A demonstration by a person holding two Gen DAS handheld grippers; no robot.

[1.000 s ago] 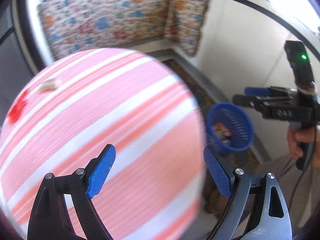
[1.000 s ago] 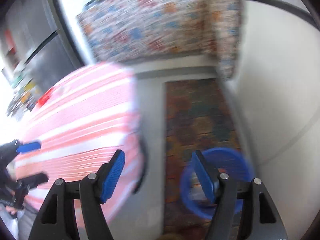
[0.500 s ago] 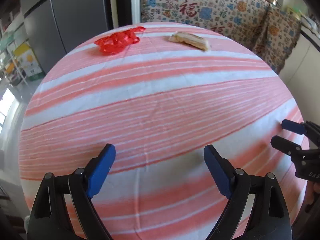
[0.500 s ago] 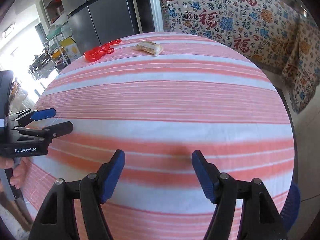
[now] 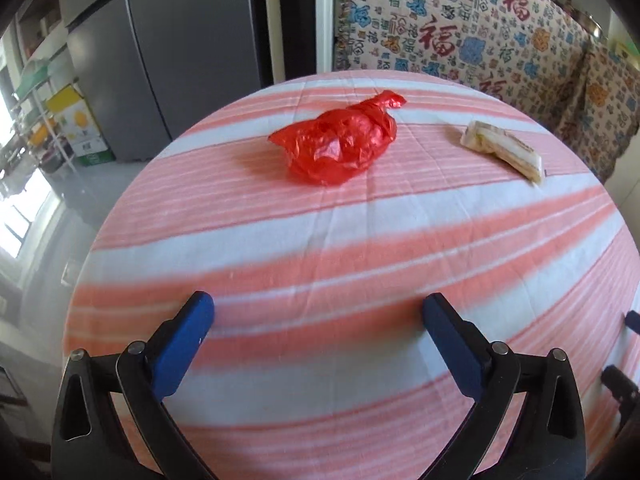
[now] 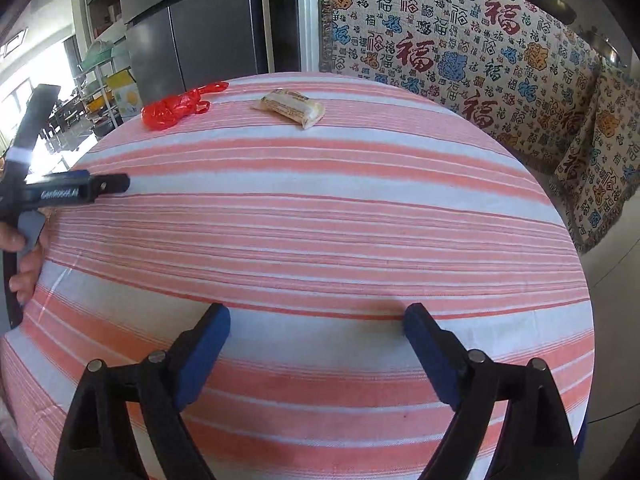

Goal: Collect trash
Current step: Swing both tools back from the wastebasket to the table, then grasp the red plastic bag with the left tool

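Observation:
A crumpled red plastic bag [image 5: 340, 146] lies on the far part of the round table with the pink and white striped cloth [image 5: 360, 264]. To its right rests a pale snack wrapper [image 5: 502, 150]. My left gripper [image 5: 318, 320] hovers over the near cloth, its jaws opening wide with nothing between them. In the right wrist view the red bag [image 6: 174, 108] and the wrapper [image 6: 290, 108] sit at the far edge. My right gripper [image 6: 316, 326] is over the near cloth, jaws opening and empty. The left gripper [image 6: 116, 184] shows at the left, held by a hand [image 6: 24, 256].
A grey refrigerator [image 5: 168, 60] stands behind the table on the left. A sofa under a patterned throw [image 6: 460, 48] runs behind and to the right, with a cushion [image 6: 600, 148]. Shelves and boxes [image 5: 76, 120] are at the far left. The right gripper's tips [image 5: 624, 352] show at the right edge.
Both grippers swung from the blue basket on the floor to above the table. The left came closer to the red bag. Both pairs of jaws stand wider than before.

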